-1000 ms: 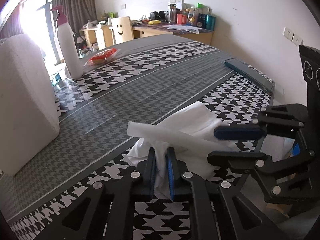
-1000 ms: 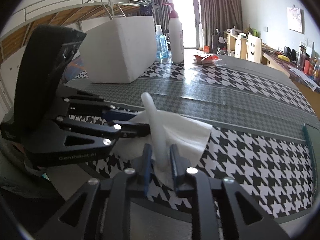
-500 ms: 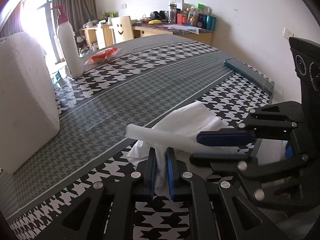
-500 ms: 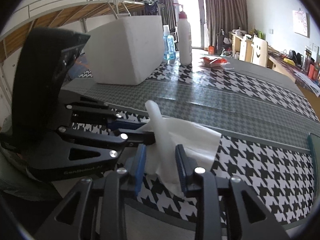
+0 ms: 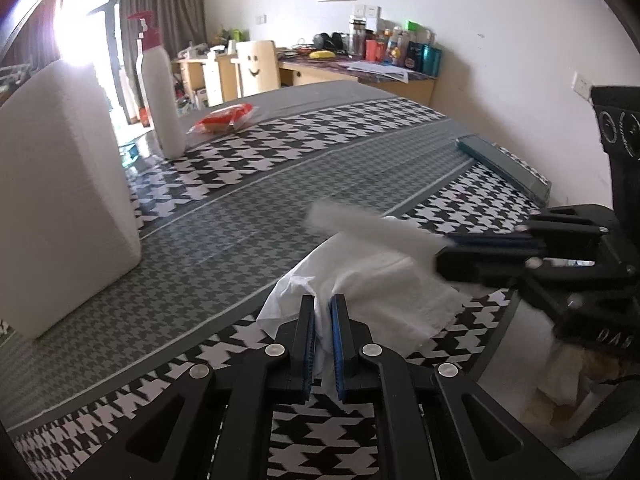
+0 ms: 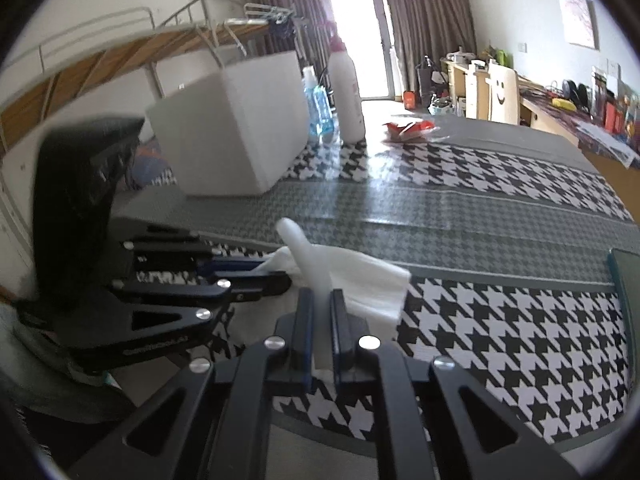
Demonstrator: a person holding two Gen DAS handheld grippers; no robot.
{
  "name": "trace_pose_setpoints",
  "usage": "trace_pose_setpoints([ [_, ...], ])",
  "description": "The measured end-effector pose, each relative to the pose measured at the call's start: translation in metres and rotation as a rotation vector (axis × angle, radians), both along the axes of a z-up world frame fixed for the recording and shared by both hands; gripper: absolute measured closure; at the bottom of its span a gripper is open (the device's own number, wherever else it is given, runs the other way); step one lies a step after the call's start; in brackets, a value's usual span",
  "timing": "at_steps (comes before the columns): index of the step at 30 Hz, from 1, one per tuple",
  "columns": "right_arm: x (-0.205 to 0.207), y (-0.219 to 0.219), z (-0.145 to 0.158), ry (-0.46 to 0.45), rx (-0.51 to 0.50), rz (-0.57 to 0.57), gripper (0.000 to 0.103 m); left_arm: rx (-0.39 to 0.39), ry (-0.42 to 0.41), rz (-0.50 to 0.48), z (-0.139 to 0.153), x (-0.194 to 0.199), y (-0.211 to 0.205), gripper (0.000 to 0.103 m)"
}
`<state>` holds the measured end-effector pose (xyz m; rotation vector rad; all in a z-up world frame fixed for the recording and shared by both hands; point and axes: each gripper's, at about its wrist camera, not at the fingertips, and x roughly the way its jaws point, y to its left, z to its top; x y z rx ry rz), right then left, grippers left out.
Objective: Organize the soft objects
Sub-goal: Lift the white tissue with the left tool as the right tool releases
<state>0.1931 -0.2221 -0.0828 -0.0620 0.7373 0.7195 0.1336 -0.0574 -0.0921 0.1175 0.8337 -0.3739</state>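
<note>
A white soft cloth (image 5: 384,292) lies crumpled at the near edge of the houndstooth table (image 5: 280,184). My left gripper (image 5: 323,320) is shut on one corner of it. My right gripper (image 6: 320,312) is shut on a rolled fold of the cloth (image 6: 308,256) that stands up between its fingers. In the left wrist view the right gripper (image 5: 460,252) comes in from the right with that fold sticking out leftward. In the right wrist view the left gripper (image 6: 264,276) comes in from the left, close beside the right one.
A large white foam block (image 5: 60,192) stands on the left of the table. A white pump bottle (image 5: 160,92) and a red packet (image 5: 224,118) lie farther back. A dark teal box (image 5: 504,168) sits at the right edge. A desk with clutter stands behind.
My right gripper opened briefly half a second ago and has shut again on the fold. It has pulled the fold up and to the right, away from the left gripper.
</note>
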Motion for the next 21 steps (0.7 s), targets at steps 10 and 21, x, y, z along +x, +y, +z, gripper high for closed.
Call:
trace_pose_setpoints([
  [10,0.004,-0.005,0.003,0.003,0.027,-0.071,0.093,-0.031,-0.049,0.081,0.014,-0.004,0.024,0.094],
  [21,0.008,0.011,-0.016,-0.022,-0.158,-0.157,0.092,-0.033,-0.054,0.132,0.011,-0.005,0.039,0.094],
])
